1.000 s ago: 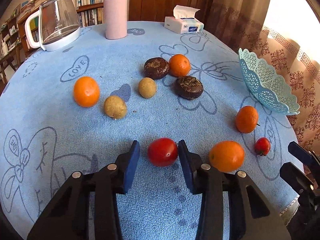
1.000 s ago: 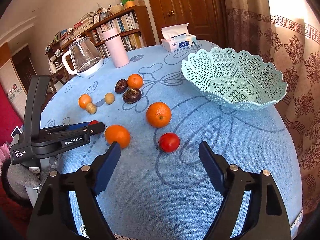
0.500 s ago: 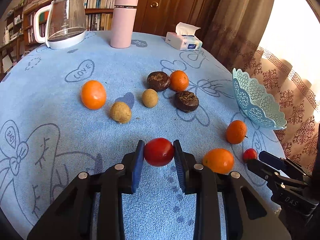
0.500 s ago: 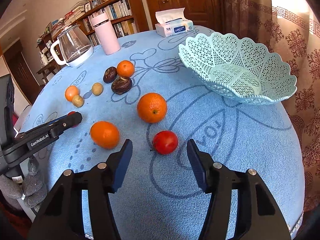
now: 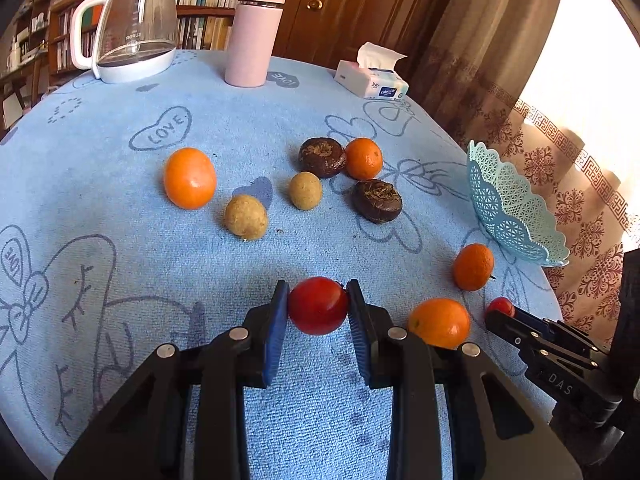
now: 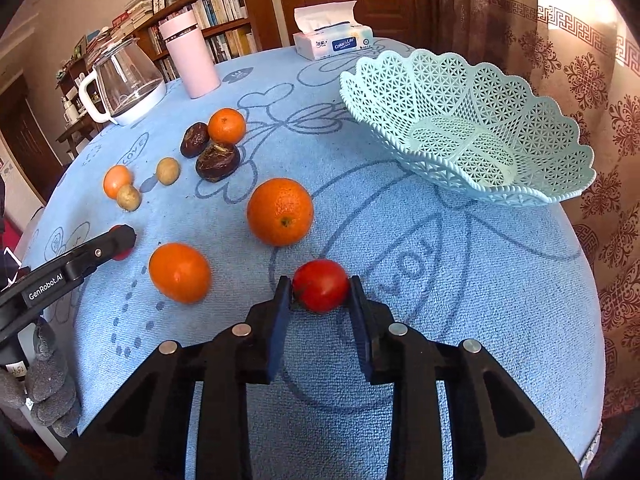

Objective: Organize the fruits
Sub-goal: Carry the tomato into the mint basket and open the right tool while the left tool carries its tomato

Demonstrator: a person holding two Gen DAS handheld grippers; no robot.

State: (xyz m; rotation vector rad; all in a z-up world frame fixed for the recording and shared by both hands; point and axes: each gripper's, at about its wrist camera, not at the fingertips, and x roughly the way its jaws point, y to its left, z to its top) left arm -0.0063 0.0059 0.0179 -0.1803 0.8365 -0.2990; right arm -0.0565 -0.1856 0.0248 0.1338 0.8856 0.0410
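My left gripper [image 5: 318, 306] is shut on a red tomato [image 5: 319, 305], held just above the blue cloth. My right gripper [image 6: 320, 290] is shut on a smaller red tomato [image 6: 321, 285] that rests on the cloth. A pale blue lattice basket [image 6: 472, 128] stands at the right and holds nothing; it also shows in the left wrist view [image 5: 508, 204]. Oranges [image 6: 279, 211] [image 6: 180, 272] [image 5: 189, 178] [image 5: 363, 158], two tan fruits [image 5: 245, 217] [image 5: 305, 190] and two dark brown fruits [image 5: 377, 201] [image 5: 322, 157] lie loose on the table.
A glass kettle [image 5: 136, 32], a pink flask [image 5: 256, 34] and a tissue box [image 5: 372, 80] stand along the far edge of the round table [image 6: 500, 300]. A curtain hangs right of the table. Bookshelves and a door stand behind.
Both grippers have closed on their tomatoes. The left gripper lifted its tomato slightly. The right gripper moved forward onto the small tomato and narrowed from wide open.
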